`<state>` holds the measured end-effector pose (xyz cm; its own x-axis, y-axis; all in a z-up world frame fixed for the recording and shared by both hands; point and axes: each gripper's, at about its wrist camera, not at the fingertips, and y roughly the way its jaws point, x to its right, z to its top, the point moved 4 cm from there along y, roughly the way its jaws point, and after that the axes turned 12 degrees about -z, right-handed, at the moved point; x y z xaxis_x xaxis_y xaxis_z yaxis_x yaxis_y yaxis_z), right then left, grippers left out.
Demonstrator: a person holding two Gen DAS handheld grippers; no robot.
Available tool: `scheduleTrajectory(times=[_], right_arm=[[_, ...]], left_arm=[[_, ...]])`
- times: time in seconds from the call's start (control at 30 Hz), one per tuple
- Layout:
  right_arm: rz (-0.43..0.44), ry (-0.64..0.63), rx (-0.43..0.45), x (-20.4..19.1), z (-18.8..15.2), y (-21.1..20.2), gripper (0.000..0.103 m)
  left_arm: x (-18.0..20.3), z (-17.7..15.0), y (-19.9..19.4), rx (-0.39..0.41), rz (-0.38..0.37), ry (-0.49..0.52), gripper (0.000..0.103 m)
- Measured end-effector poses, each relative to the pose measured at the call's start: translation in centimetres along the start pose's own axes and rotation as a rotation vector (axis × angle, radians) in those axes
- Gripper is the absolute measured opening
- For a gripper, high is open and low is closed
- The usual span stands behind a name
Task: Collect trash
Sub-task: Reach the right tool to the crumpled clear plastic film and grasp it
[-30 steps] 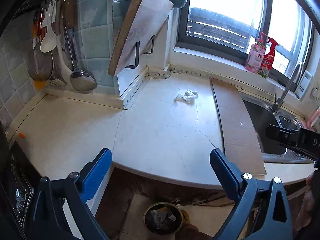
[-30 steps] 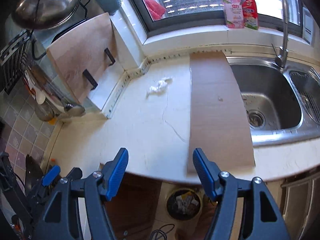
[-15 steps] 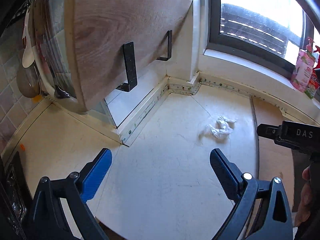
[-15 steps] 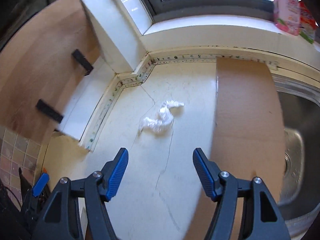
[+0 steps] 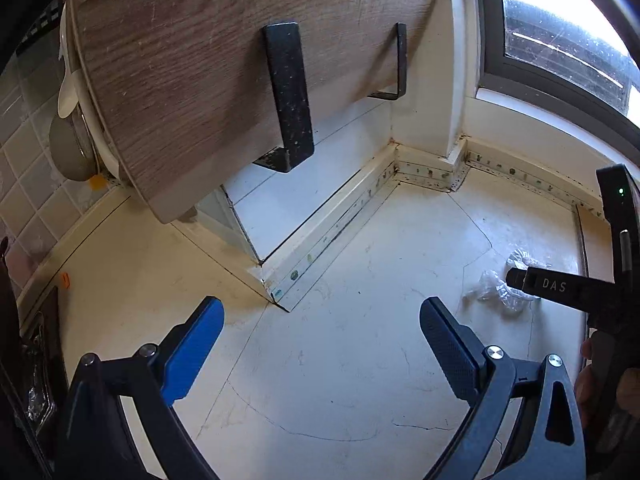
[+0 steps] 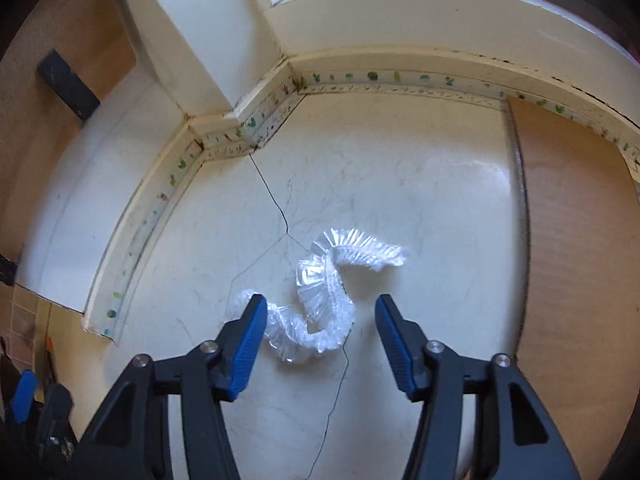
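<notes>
The right claw (image 6: 320, 328), jaws closing but not yet touching, straddles the near end of a crumpled clear plastic wrapper (image 6: 320, 300) on the cream table (image 6: 420, 200); its length trails away rightward. The left claw (image 5: 320, 332) waits wide, farther off.

A cracked cream stone bench (image 6: 420, 184) meets a patterned edging strip (image 6: 400, 78) along the wall. A large wood-grain cutting board (image 5: 192, 80) rests tilted on black metal brackets (image 5: 288, 92). A brown wooden board (image 6: 576, 240) lies flat on the bench beside the window (image 5: 560, 48).
</notes>
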<state>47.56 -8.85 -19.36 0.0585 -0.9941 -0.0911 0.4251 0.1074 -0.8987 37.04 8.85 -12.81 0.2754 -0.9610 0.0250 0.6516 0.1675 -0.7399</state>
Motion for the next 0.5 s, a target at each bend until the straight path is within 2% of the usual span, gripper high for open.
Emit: scheduleTrajectory(times=[0.07,0.2,0.37,0.5], right_arm=[[-0.029,-0.034,0.015,-0.5,0.0,0.1,0.046],[-0.088,-0.099,0.042,-1.2,-0.4,0.1,0.021],[-0.092,-0.111,0.045,-1.3,-1.3,-0.9,0.008],[-0.046,-0.086,0.050,-1.2,-2.5,-3.1,0.007]], left_arm=[[-0.5,-0.2,0.2,-0.004,0.010,-0.010,0.098],[-1.4,-0.6,-0.1,-0.002,0.022,-0.033,0.098],[-2.1,-1.2,-0.8,0.001,0.016,-0.045,0.098],[-2.5,-2.1,-2.0,-0.005,-0.006,-0.047,0.098]])
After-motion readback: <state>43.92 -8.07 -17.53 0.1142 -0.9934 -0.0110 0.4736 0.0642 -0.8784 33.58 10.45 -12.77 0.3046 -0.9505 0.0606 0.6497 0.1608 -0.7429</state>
